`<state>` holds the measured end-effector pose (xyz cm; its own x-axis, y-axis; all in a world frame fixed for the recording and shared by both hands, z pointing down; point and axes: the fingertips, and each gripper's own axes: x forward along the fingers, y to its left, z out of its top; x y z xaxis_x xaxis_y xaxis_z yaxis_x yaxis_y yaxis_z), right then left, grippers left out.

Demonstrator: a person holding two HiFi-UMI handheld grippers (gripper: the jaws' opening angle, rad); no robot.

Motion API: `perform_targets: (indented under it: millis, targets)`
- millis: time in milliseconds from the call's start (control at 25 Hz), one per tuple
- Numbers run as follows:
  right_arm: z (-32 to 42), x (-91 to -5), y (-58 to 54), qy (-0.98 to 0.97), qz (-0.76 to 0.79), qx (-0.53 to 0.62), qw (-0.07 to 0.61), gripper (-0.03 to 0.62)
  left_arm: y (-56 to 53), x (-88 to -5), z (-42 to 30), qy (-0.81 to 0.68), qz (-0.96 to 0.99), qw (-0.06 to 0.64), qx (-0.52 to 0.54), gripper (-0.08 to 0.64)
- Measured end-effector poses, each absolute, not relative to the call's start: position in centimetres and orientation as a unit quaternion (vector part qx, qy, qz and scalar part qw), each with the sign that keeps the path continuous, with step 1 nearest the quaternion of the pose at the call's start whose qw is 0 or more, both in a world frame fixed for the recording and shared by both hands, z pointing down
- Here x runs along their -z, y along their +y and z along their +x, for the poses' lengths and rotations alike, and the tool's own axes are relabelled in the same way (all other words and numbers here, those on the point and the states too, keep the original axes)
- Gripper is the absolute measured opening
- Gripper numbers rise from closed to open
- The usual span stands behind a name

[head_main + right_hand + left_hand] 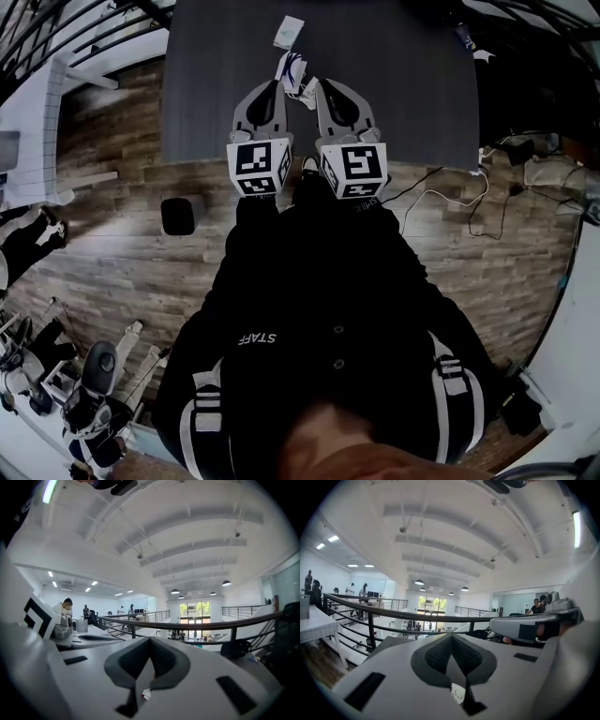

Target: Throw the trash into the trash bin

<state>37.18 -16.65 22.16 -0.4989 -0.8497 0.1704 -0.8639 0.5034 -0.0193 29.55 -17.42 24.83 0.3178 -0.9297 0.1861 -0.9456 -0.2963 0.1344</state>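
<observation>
The person stands at the near edge of a dark grey table [403, 84], holding both tongs out level, side by side over it. The left gripper [278, 87] is clenched, and the right gripper [318, 85] is clenched too. Their tips come close together, and a crumpled white wrapper [292, 68] with blue print sits exactly there, touching both.

In the left gripper view the pads of the left gripper [452, 644] are pressed together. Only a small white corner of the wrapper [458, 693] with tiny print looks out low in the seam; the rest is hidden. In the right gripper view the right gripper [151, 644] is the same, with only a white bit of the wrapper [146, 693] showing (with a touch of red, I think). So each tong pinches the wrapper, but how much of it lies inside I cannot see.

A second white scrap [289, 30] lies further away on the table, apart from the tongs; its print is too small to read. On the wood floor at the person's left stands a dark roundish thing [176, 216]; whether this is the bin I cannot tell. The black jacket [319, 309] hides the floor just under the person.
</observation>
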Motion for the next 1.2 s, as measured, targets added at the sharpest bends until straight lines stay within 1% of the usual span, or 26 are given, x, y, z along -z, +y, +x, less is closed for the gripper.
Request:
perform_targets:
  millis: [240, 640, 840, 1200]
  targets:
    - [38.2, -23.0, -21.3, -0.868, 0.487, -0.064, 0.072, 0.014, -22.0, -25.6, 30.7, -0.583, 0.802, 0.122, -0.039, 0.002]
    - [39.0, -25.6, -24.4, -0.852, 0.508, -0.082, 0.098, 0.014, -24.3, -30.2, 29.6, -0.575, 0.797, 0.162, -0.089, 0.002]
    - [38.5, -29.3, -24.3, -0.837, 0.52, -0.118, 0.126, 0.014, -23.8, -33.8, 28.7, -0.569, 0.792, 0.182, -0.127, 0.002]
    - [37.9, -36.4, -24.5, -0.824, 0.505, -0.179, 0.184, 0.015, -23.8, -41.2, 28.1, -0.554, 0.776, 0.243, -0.179, 0.002]
